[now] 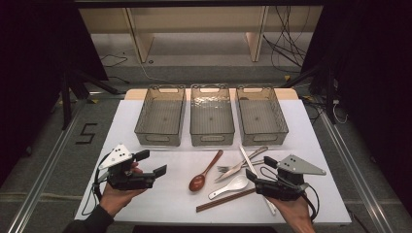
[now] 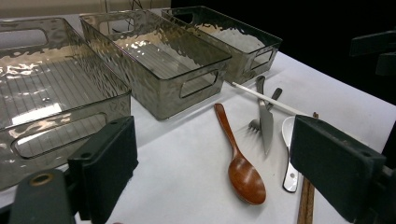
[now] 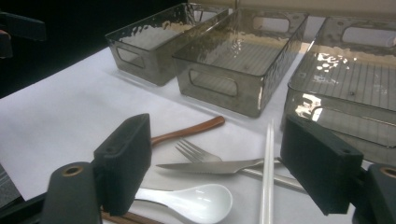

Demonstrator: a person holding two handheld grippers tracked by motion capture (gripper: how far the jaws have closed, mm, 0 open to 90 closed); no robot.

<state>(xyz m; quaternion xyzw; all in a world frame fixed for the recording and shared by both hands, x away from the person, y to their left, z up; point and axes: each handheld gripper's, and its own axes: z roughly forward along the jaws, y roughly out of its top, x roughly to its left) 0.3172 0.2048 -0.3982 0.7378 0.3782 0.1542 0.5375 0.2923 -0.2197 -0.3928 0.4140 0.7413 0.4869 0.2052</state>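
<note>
1. Our left gripper point(image 1: 154, 163) is spread wide, nothing between the jaws, over bare white table point(image 1: 145, 204) near the front-left edge.
2. Our right gripper point(image 1: 260, 170) is spread too, pinching nothing, just beside the white ceramic spoon point(image 1: 230, 186) mid-table.
3. Brown wooden spoon point(image 1: 204, 173) lies between the grippers, open table left of it.

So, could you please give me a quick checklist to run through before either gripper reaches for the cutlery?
1. Left gripper jaws open with nothing between them: ok.
2. Right gripper jaws open with nothing between them: ok.
3. Three bins hold nothing: ok.
4. Wooden spoon lies apart from the other pieces: ok.
5. Knife free to lift alone: not ok, it lies across the fork.
6. White chopstick clear of the knife: cannot tell.
</note>
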